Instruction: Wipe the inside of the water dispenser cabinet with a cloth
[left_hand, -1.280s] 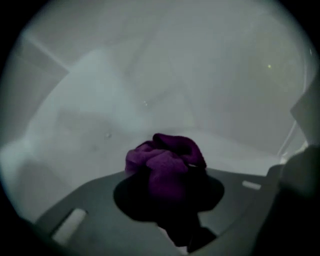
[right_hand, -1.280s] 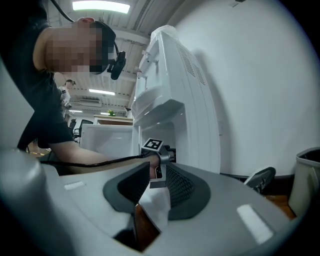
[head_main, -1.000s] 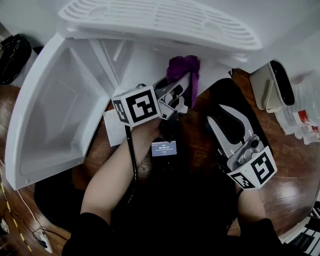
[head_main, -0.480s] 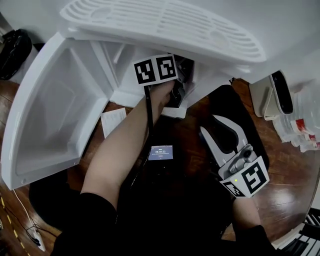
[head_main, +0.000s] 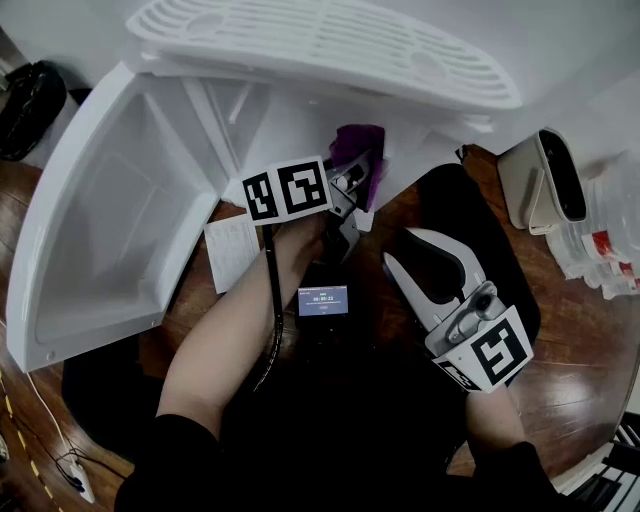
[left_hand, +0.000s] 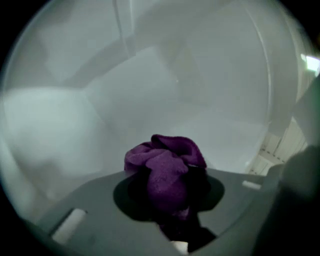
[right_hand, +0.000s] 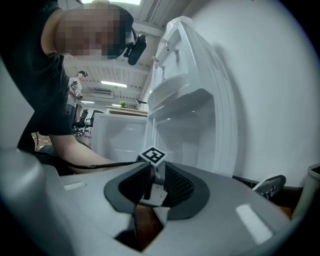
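Crumpled plush purple cloth (left_hand: 167, 170) pinched in the left gripper (head_main: 358, 180), at the smooth white plastic cabinet's (head_main: 285, 115) open front edge (door (head_main: 110, 230) swung wide), right gripper (head_main: 420, 255) narrowly parted, empty

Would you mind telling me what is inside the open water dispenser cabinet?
A purple cloth, clamped in the left hand-held gripper, is at the cabinet's mouth; beyond it only white walls and ribs show. The slotted tray above hides the deeper part in the head view.

Fuzzy cloth (left_hand: 167, 170), smooth plastic cabinet (head_main: 110, 220), glossy wood floor (head_main: 590, 345).
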